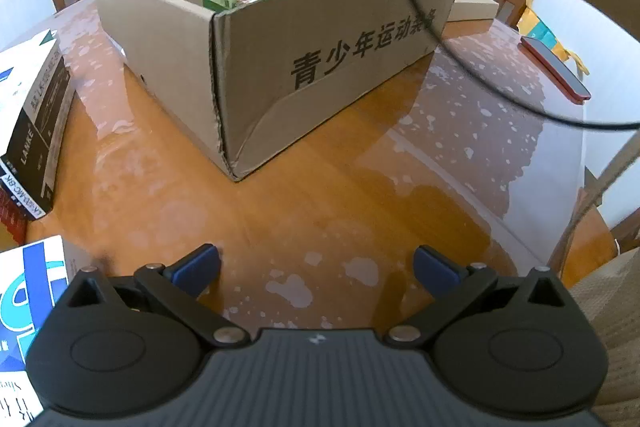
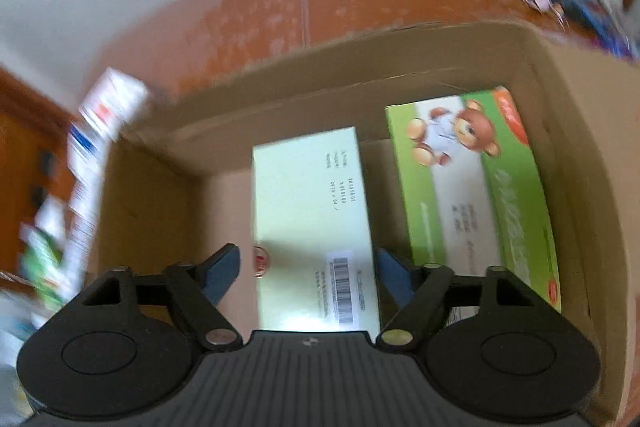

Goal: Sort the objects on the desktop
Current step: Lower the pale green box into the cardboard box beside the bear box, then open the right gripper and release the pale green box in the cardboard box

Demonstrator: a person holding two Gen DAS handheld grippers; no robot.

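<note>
Between my right claw's (image 2: 308, 273) blue fingers (image 2: 222, 269) lies the pale green carton (image 2: 312, 219), resting flat on the floor of the cardboard box (image 2: 572, 131). My jaws stand spread, one finger on each side of the carton with a gap on both; neither pad presses it, so I judge it released and lying free. Beside it, against the cardboard box's right wall, sits the bear-printed green carton (image 2: 476, 183), tilted a little. So the step in hand, as I read it, is the drop-off of one item into the cardboard box.

My left claw (image 1: 316, 269) hovers over the wooden table (image 1: 320, 195) in front of the cardboard box, fingers wide apart and holding nothing. To the left of the cardboard box lies a black-and-white carton (image 1: 36, 123), with a blue-and-white one (image 1: 28, 291) nearer me; to its right, a red flat case (image 1: 556, 71).

Next, I think, comes lifting my right claw straight out without nudging either carton, then choosing one of those loose things outside the box.
</note>
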